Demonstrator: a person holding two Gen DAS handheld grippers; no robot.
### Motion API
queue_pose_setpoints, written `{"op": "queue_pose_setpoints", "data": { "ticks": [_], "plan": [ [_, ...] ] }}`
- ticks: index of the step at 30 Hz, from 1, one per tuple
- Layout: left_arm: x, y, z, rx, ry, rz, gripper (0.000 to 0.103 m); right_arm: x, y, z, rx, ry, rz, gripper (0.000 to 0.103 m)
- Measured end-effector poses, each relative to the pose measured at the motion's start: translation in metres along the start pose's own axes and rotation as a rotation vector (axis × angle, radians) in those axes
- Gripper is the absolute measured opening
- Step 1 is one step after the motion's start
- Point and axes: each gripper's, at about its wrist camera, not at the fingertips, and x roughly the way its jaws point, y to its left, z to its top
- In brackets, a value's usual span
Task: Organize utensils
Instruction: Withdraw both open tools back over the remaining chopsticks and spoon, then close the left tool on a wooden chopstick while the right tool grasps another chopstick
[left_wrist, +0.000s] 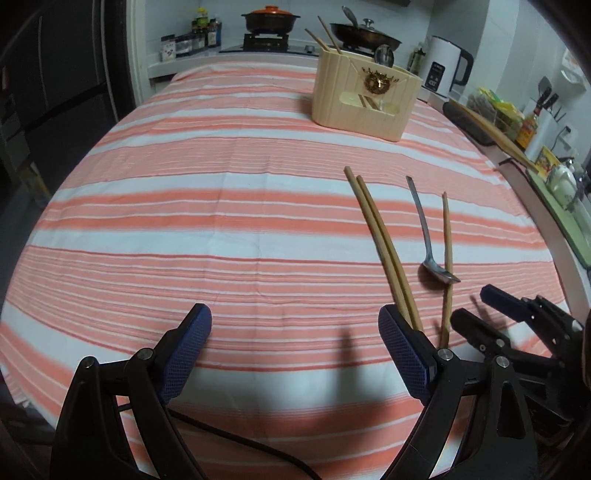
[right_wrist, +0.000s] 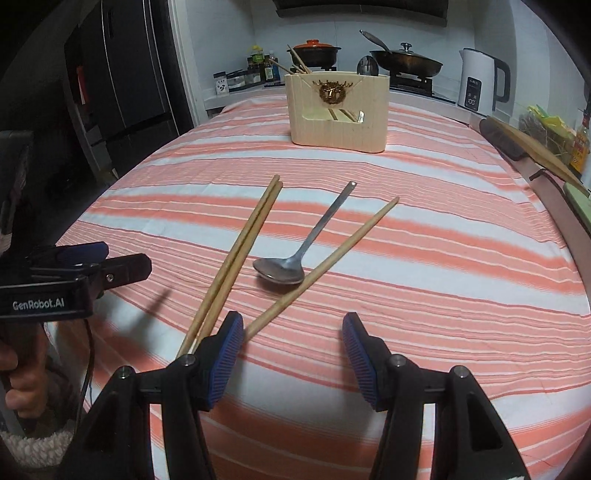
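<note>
Both the left gripper (left_wrist: 295, 350) and right gripper (right_wrist: 293, 354) have jaws wide apart, holding nothing. Just ahead lie two chopsticks (right_wrist: 236, 258), a spoon (right_wrist: 295, 258) and another chopstick (right_wrist: 332, 258); the holder (right_wrist: 338, 110) stands far beyond.

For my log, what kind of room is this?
Most likely a home kitchen: a gas stove with a lidded pan, an electric kettle, and condiment bottles behind the striped table.

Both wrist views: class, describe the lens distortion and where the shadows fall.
Left wrist view: the striped tablecloth bows like a dome, corners black; claw shadows fall on the cloth in front of the left claw. Right wrist view: same barrel bending; the spoon casts a small dark shadow beneath its bowl; the right claw looks sharp.
</note>
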Motion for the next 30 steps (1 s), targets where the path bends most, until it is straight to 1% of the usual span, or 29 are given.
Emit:
{"op": "queue_pose_setpoints", "data": {
  "ticks": [4, 7, 8, 9, 10, 11, 12, 14, 15, 16, 19, 24, 30],
  "plan": [
    [-0.003, 0.001, -0.001, 0.005, -0.010, 0.005, 0.092, 0.019, 0.007, 0.004, -0.028, 0.063, -0.060, 0.056],
    [-0.005, 0.000, -0.002, 0.008, -0.016, 0.005, 0.093, 0.014, 0.005, 0.001, -0.041, 0.053, -0.099, 0.049],
    [-0.004, -0.001, -0.003, 0.008, -0.016, 0.000, 0.093, 0.012, 0.001, -0.001, -0.036, 0.051, -0.105, 0.043],
    [-0.003, -0.002, -0.003, 0.010, -0.014, -0.008, 0.093, 0.010, -0.002, -0.003, -0.031, 0.048, -0.111, 0.035],
    [-0.002, -0.005, -0.004, 0.014, -0.011, -0.019, 0.093, 0.008, -0.006, -0.004, -0.030, 0.046, -0.118, 0.031],
    [-0.001, -0.008, -0.005, 0.022, -0.004, -0.033, 0.093, 0.005, -0.009, -0.006, -0.032, 0.044, -0.127, 0.022],
    [0.001, -0.012, -0.007, 0.032, 0.002, -0.047, 0.093, 0.004, -0.013, -0.007, -0.031, 0.040, -0.133, 0.016],
    [0.002, -0.019, -0.011, 0.052, 0.010, -0.081, 0.093, 0.000, -0.019, -0.010, -0.034, 0.036, -0.156, 0.016],
    [0.002, -0.022, -0.013, 0.062, 0.013, -0.093, 0.093, -0.001, -0.021, -0.013, -0.038, 0.034, -0.170, 0.013],
    [0.003, -0.025, -0.016, 0.073, 0.018, -0.098, 0.093, -0.002, -0.024, -0.014, -0.043, 0.033, -0.180, 0.012],
    [0.008, -0.032, -0.023, 0.100, 0.034, -0.087, 0.093, -0.008, -0.031, -0.019, -0.049, 0.025, -0.207, 0.012],
    [0.014, -0.040, -0.025, 0.123, 0.046, -0.078, 0.093, -0.013, -0.044, -0.023, -0.031, 0.018, -0.221, 0.012],
    [0.020, -0.048, -0.029, 0.181, 0.049, -0.016, 0.093, -0.015, -0.052, -0.025, -0.020, 0.009, -0.231, 0.012]
  ]
}}
